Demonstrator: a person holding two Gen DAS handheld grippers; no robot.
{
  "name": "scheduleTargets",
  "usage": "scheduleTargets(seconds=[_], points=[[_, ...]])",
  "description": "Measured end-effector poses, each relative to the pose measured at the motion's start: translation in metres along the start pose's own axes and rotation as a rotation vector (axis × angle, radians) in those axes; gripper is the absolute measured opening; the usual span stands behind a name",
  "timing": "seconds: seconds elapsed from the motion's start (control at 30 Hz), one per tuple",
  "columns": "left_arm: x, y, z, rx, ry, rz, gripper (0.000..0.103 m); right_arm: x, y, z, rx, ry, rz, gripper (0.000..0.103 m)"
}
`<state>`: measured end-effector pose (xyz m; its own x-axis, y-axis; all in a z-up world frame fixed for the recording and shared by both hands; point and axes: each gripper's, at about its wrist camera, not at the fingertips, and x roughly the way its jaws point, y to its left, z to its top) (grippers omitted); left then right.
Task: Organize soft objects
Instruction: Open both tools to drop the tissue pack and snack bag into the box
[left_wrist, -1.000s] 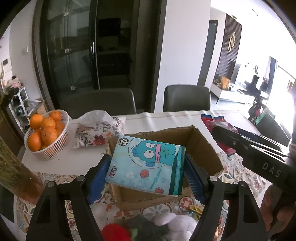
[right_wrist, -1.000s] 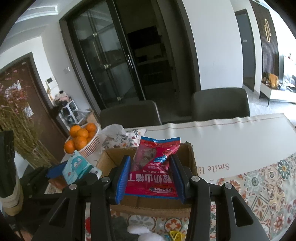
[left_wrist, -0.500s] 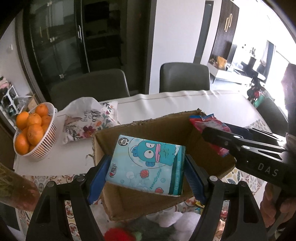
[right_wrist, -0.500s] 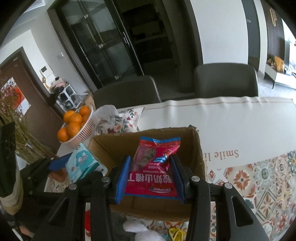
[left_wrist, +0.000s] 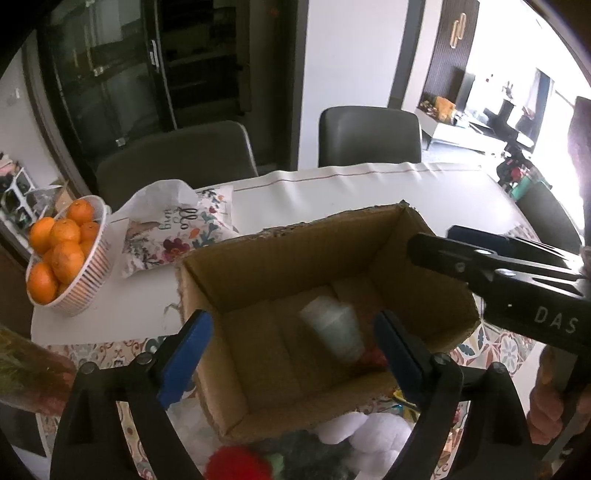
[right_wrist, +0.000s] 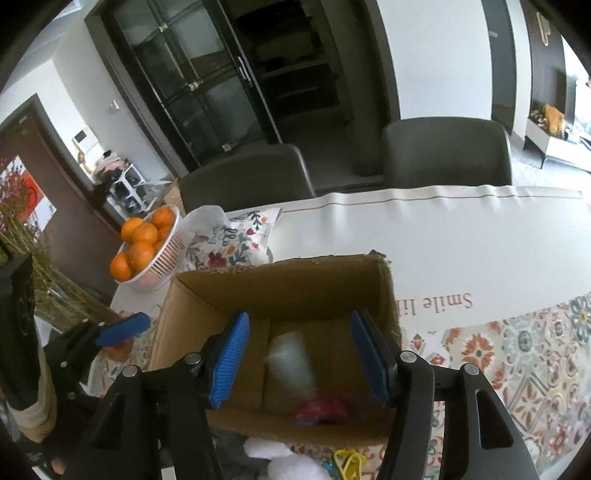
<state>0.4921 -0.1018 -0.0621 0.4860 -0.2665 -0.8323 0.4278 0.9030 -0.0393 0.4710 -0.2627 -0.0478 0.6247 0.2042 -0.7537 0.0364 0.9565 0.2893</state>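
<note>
Hovering over the cardboard box (left_wrist: 436, 302), the left gripper (left_wrist: 291, 354) and right gripper (right_wrist: 299, 360) both have jaws opening wide with nothing pressed between the blue pads. The pale tissue pack (left_wrist: 332, 326) shows as a blur inside the box, with the red snack bag (right_wrist: 321, 408) down at the bottom next to it.

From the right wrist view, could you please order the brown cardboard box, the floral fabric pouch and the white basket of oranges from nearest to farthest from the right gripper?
1. Brown cardboard box, directly below the opening right gripper.
2. Floral fabric pouch, behind the box, left.
3. White basket of oranges, farther left.
</note>
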Motion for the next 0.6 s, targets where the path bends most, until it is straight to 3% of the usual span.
scheduleTargets(seconds=[0.6], points=[[-0.07, -0.014, -0.026, -0.017, -0.078, 0.084, 0.091, -0.072, 0.012, -0.024, -0.01, -0.096, -0.045, 0.059]])
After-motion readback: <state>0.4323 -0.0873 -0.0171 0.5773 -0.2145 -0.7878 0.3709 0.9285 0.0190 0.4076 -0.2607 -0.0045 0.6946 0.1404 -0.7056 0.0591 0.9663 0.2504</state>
